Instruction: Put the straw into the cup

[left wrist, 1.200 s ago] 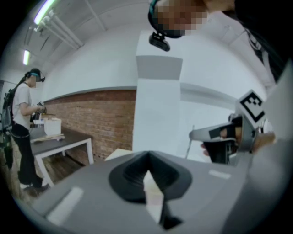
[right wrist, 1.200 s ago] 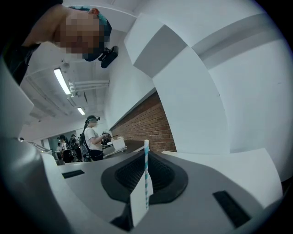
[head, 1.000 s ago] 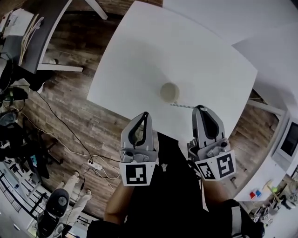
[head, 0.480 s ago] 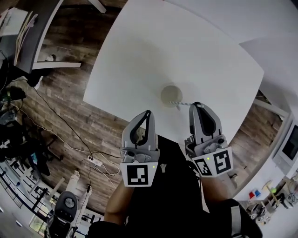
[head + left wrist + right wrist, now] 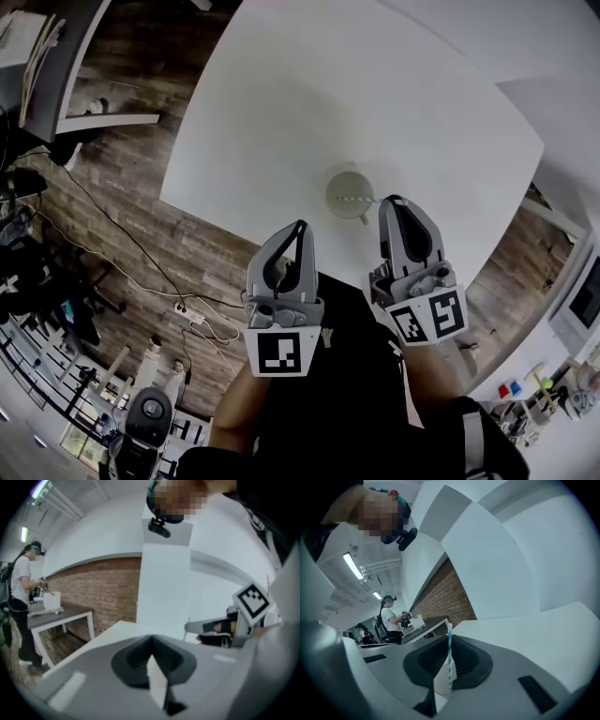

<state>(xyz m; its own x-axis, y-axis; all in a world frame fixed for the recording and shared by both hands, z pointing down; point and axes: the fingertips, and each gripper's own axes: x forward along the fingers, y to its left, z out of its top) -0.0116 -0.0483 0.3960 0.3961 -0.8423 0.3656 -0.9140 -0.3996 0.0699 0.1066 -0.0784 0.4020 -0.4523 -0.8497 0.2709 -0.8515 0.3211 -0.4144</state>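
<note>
A pale cup (image 5: 348, 192) stands on the white table (image 5: 309, 103) near its front edge. A teal-and-white striped straw (image 5: 449, 660) is pinched between the shut jaws of my right gripper (image 5: 446, 688). In the head view the straw (image 5: 357, 201) reaches from the right gripper (image 5: 394, 203) leftward over the cup's mouth. My left gripper (image 5: 296, 230) hangs shut and holds nothing, left of the cup, over the table's edge. The cup does not show in either gripper view.
Wooden floor with cables and a power strip (image 5: 183, 312) lies left of the table. A dark desk (image 5: 56, 66) stands at the far left. Another white surface (image 5: 562, 112) adjoins at the right. A person (image 5: 389, 618) stands at a bench far off.
The right gripper has carried the straw leftward, from beside the cup to over its mouth. The left gripper has hardly moved.
</note>
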